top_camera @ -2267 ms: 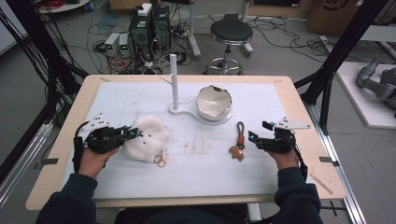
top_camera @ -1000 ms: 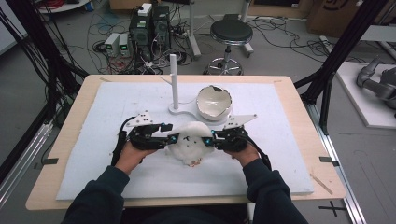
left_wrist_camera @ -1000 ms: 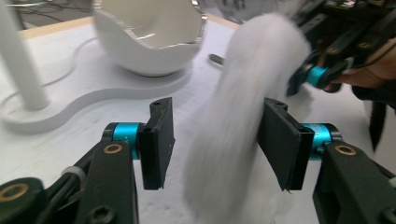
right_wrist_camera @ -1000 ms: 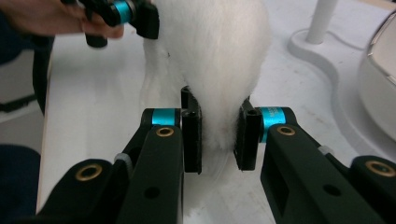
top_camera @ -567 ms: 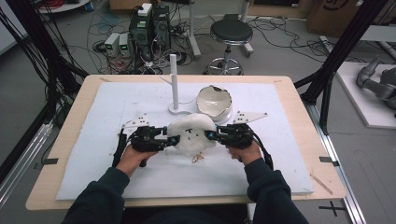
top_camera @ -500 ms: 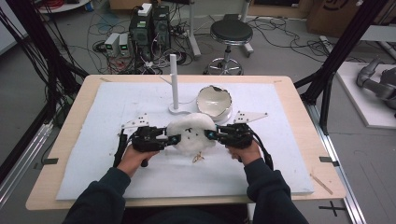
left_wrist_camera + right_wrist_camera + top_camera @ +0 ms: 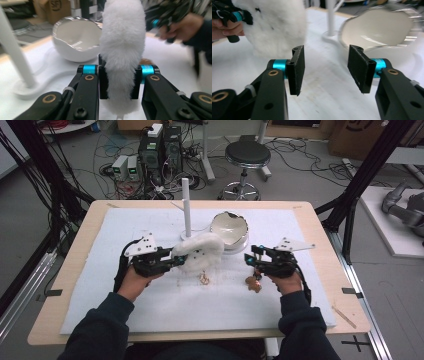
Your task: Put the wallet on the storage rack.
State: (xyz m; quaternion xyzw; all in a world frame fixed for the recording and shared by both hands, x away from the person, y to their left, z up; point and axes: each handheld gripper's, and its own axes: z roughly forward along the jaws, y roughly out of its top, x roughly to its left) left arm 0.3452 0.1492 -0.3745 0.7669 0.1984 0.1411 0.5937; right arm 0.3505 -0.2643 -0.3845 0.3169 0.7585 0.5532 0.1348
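The left gripper [image 7: 172, 261] is pinched tight on a white fluffy plush toy [image 7: 202, 252], its jaws having just closed in on the fur, and it holds the toy up off the bench [image 7: 320, 227] near the middle, just in front of the white post [image 7: 186, 205]. The right gripper [image 7: 250, 260] has just been opening; its jaws stand spread with nothing between them, to the right of the toy and apart from it. The white bowl [image 7: 230, 227], broken-edged at the rim, sits beyond the toy and looks bare inside. The toy is soft, long-furred, with a small metal ring [image 7: 204, 279] dangling below. A brown keychain [image 7: 252, 284] lies by the right gripper.
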